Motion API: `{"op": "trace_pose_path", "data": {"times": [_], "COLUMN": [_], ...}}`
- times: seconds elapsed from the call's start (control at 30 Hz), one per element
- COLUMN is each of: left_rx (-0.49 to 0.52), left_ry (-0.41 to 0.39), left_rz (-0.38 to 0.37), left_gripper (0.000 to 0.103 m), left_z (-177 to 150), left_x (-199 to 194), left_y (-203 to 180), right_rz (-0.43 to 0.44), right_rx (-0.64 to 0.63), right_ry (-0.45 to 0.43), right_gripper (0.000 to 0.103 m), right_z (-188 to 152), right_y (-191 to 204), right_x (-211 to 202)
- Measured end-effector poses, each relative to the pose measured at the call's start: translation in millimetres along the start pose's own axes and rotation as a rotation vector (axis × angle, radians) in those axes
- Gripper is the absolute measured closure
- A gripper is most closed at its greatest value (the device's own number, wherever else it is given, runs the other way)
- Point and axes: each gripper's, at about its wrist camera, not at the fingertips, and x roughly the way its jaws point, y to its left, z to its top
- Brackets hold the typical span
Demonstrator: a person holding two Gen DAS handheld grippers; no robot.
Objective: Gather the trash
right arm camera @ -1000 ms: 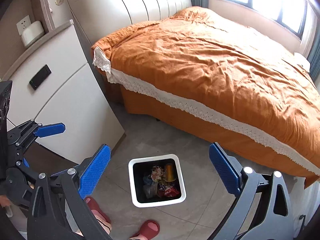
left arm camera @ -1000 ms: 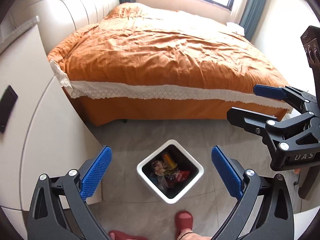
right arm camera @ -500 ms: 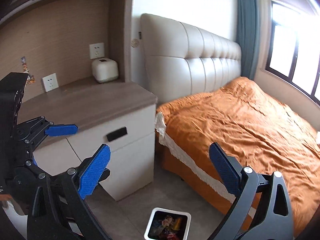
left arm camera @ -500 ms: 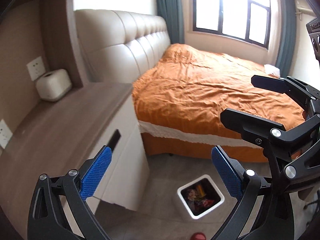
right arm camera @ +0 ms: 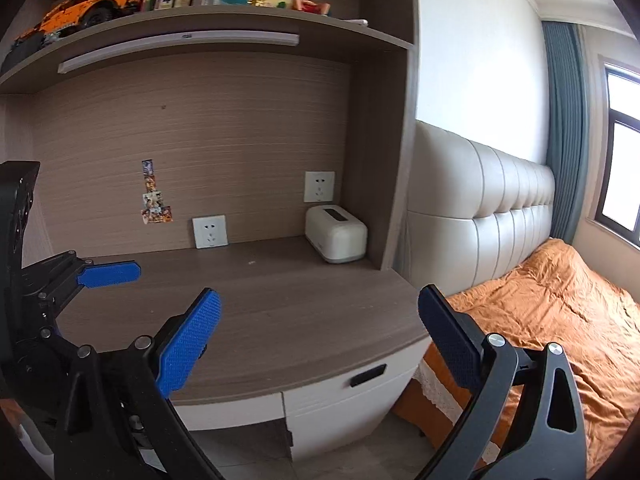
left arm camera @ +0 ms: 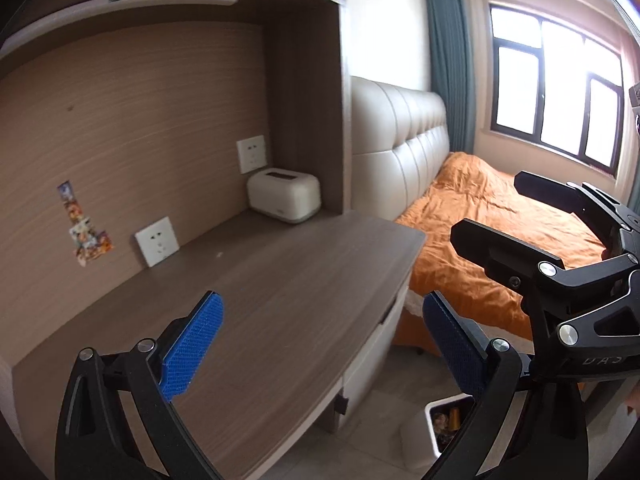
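The white square trash bin (left arm camera: 434,432) stands on the grey tiled floor (left arm camera: 384,384) beside the white cabinet front, at the foot of the wooden desk; only part of its rim and wall shows in the left wrist view, behind the left gripper's right finger, and mixed litter including something orange lies inside it. In the right wrist view the bin is out of sight.

The left gripper (left arm camera: 322,344) hovers above the brown wood-grain desktop (left arm camera: 280,300) with its blue-padded fingers spread wide and nothing between them. The right gripper (right arm camera: 318,338) hangs over the same desktop edge, its jaws likewise wide apart and empty. Each gripper appears at the edge of the other's view: the right one just to the right of the left.

At the back of the desktop, a cream rounded box with a dark slot on top (right arm camera: 336,234) sits in the corner below a white wall socket (right arm camera: 319,186). A second white socket (right arm camera: 209,232) lies lower on the wood panel, near a strip of colourful stickers (right arm camera: 154,196). An upper shelf carries an orange toy truck (right arm camera: 86,6), books and small ornaments. To the right stands a bed with an orange quilt (right arm camera: 560,320) and a cream padded headboard (right arm camera: 480,208).
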Motion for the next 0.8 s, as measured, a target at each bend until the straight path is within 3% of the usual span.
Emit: {"op": "trace_pose_path", "data": {"times": [0.37,0.8], "left_rx": [-0.083,-0.095], "left_ry": [-0.020,-0.015], "left_rz": [0.136,0.195], "left_gripper": [0.005,0.005], "left_z": [-11,-19], "left_x": [-27,-41], "left_y": [121,184], "right_rz": [0.086,0.095], "right_rx": [0.009,-0.048], "right_ry": [0.007,-0.004], "right_gripper": [0.005,0.005], "right_z": [28,51], "right_y": [102,171], "right_x": [36,60]}}
